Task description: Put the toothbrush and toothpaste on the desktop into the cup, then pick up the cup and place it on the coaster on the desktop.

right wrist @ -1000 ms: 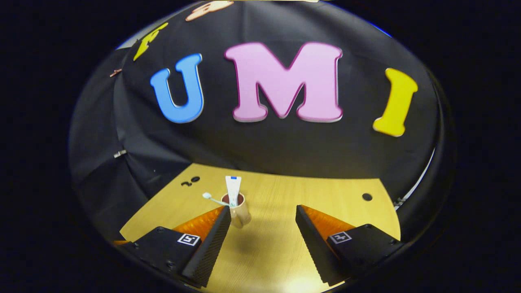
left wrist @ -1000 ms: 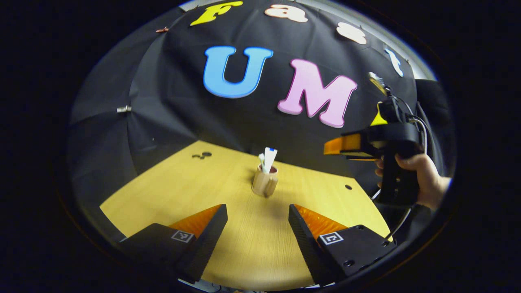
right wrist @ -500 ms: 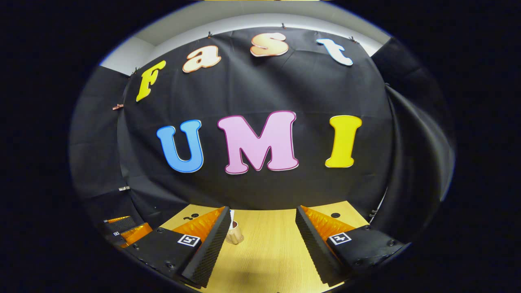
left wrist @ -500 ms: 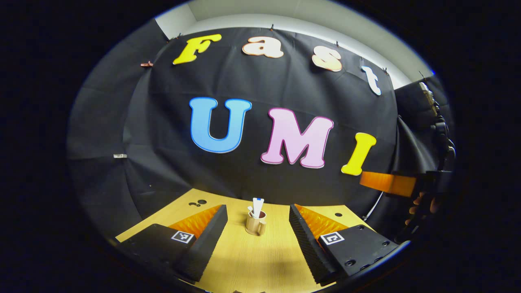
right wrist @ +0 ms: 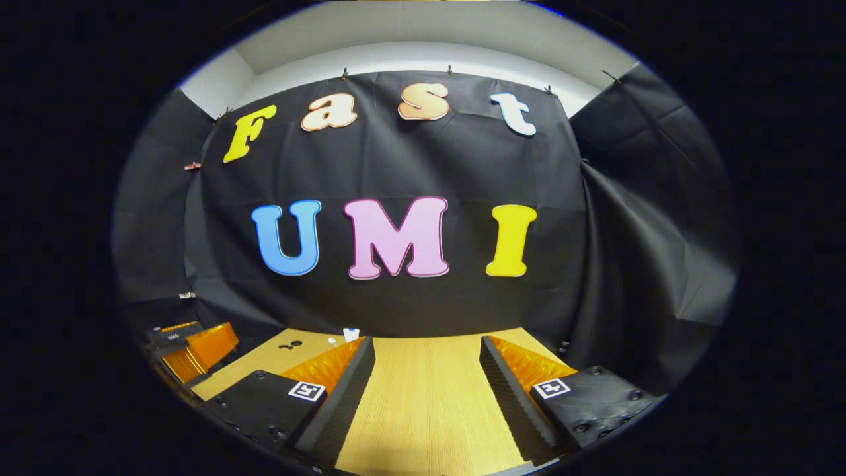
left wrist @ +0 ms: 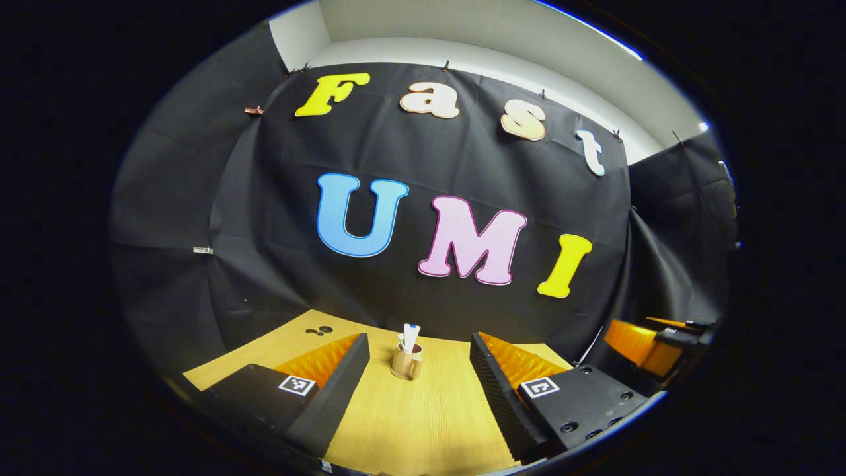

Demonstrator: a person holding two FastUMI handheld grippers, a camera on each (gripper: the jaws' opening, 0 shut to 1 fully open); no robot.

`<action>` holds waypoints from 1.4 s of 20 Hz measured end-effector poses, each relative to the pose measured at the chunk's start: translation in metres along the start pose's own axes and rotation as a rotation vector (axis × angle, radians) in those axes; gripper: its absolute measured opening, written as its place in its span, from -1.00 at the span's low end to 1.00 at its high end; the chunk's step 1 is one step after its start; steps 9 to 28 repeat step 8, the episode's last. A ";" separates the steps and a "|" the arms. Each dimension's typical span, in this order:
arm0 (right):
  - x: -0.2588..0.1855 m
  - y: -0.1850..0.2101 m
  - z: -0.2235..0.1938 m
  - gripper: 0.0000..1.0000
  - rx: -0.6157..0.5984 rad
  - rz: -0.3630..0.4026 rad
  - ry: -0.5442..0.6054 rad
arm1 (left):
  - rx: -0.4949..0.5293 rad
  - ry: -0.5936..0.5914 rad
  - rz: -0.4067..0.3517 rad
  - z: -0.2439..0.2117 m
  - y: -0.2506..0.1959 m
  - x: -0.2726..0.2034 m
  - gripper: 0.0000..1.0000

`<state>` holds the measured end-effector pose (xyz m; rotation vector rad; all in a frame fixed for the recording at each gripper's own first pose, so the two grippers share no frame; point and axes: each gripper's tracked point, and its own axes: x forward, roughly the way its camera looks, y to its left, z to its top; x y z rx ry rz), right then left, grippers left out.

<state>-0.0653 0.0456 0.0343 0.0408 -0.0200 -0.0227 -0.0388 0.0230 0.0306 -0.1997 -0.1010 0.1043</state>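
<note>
The cup (left wrist: 405,363) stands upright on the wooden desktop (left wrist: 423,423), holding the toothpaste (left wrist: 411,336) and the toothbrush (left wrist: 401,341); whether a coaster lies under it cannot be told. The left gripper (left wrist: 418,390) sits on the near side of the cup, jaws apart and holding nothing, well clear of it. The right gripper (right wrist: 426,390) likewise has its jaws apart and holds nothing, with the toothpaste tip (right wrist: 351,334) showing just behind its left finger.

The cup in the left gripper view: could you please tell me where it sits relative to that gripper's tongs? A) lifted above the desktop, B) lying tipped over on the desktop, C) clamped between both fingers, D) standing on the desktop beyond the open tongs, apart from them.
D: the cup stands upright on the desktop past the left tongs, whose fingers are spread and touch nothing.
</note>
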 end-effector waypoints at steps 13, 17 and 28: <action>-0.004 0.005 -0.005 0.96 0.013 0.021 0.030 | 0.026 0.000 0.021 0.005 0.015 -0.018 0.94; -0.004 0.005 -0.005 0.96 0.013 0.021 0.030 | 0.026 0.000 0.021 0.005 0.015 -0.018 0.94; -0.004 0.005 -0.005 0.96 0.013 0.021 0.030 | 0.026 0.000 0.021 0.005 0.015 -0.018 0.94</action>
